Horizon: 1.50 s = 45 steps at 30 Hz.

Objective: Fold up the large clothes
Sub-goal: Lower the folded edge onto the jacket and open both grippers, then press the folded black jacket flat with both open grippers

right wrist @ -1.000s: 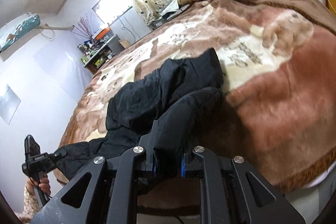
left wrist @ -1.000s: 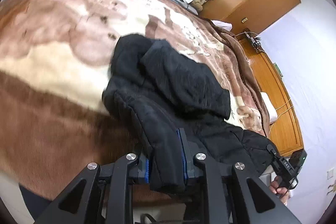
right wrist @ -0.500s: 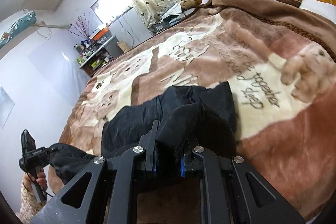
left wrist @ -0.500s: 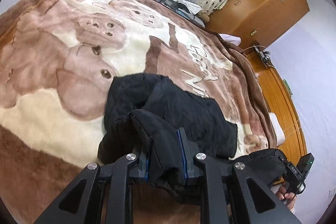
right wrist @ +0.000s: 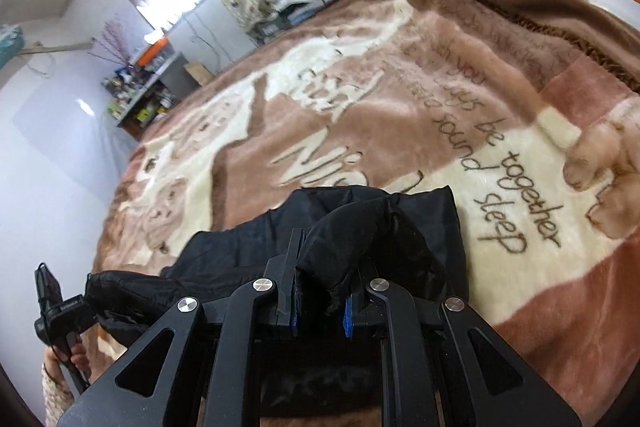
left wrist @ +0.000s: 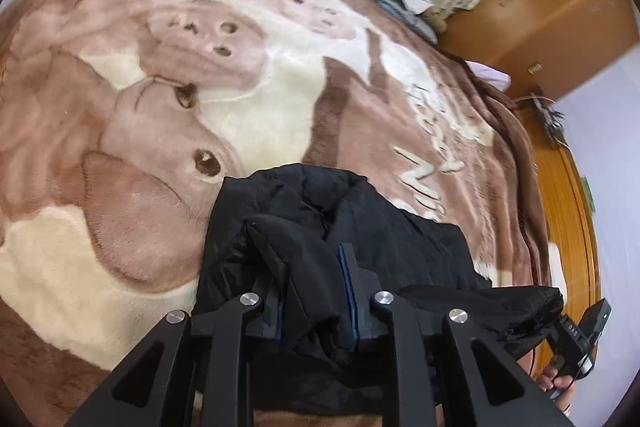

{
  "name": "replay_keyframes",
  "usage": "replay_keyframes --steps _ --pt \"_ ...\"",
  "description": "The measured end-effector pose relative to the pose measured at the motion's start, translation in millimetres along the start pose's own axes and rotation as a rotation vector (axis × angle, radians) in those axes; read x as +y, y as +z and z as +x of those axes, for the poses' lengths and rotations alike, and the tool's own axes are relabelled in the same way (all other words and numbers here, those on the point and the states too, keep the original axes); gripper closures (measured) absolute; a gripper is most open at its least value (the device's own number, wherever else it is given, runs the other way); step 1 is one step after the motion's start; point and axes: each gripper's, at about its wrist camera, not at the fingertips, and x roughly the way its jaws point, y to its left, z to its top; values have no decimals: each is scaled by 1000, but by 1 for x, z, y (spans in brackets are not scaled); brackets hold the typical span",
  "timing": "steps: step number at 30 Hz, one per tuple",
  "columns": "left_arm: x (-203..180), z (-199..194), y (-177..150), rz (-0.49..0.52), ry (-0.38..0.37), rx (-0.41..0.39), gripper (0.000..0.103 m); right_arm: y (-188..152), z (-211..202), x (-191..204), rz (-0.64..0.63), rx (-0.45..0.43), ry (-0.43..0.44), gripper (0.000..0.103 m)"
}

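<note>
Black jacket [left wrist: 400,235] in both tongs [left wrist: 314,291], seemingly.

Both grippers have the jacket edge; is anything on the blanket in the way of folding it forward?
Nothing visible. Ahead of the jacket there is only bare blanket; both grippers grip its near edge.

Left gripper [left wrist: 316,291] of matte black angular struts with triangular cut-outs, four round silver screws, blue-edged finger pads [left wrist: 347,291], right gripper [right wrist: 320,287] alike, bare-skinned hand [right wrist: 66,359] beside it, beige patterned sleeve cuff
</note>
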Motion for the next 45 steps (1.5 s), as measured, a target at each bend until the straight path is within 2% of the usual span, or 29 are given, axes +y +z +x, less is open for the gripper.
replay_keyframes --steps 5,10,13,18,20,21,22,24,25,26,28,29,33,35,37,40,42,45 --pt "3 39 18 -5 45 58 79 17 37 -9 76 64 -36 86" --pt "17 68 32 -95 29 123 77 30 72 -22 170 133 -52 84" --pt "20 74 34 -127 12 129 73 32 87 -26 220 163 -76 83" --pt "21 50 26 -136 -87 78 56 32 101 -41 358 188 -57 80" --pt "19 36 20 -112 -116 56 39 31 102 -46 397 187 -45 77" --pt "17 22 14 -84 -90 22 29 31 101 -46 413 186 -41 75" --pt "14 12 10 -53 -52 -8 25 32 101 -46 419 186 -39 75" --pt "10 -11 2 1 -12 -78 23 33 99 -45 436 176 -25 68" --pt "7 -21 -3 33 -21 -94 23 33 97 -44 447 171 -12 65" --pt "6 -28 -6 46 -28 -102 23 34 95 -45 465 154 7 55" --pt "0 -43 -18 74 -37 -123 23 35 88 -43 488 108 29 45" --pt "-3 -45 -24 90 -47 -121 23 37 84 -41 485 90 21 44" --pt "-22 -30 -52 150 -58 -27 23 39 69 -20 361 45 -32 44" --pt "-35 -19 -68 200 -74 9 23 36 47 -2 246 -61 -46 44" --pt "-55 -3 -84 253 -54 42 23 25 27 20 82 -144 -17 44" --pt "-80 16 -101 306 -78 75 23 -6 19 50 -153 -111 -2 44" --pt "-93 28 -106 320 -88 86 23 -34 19 61 -255 -77 11 44" --pt "-113 40 -115 381 -46 75 23 -68 21 67 -337 -44 28 44"
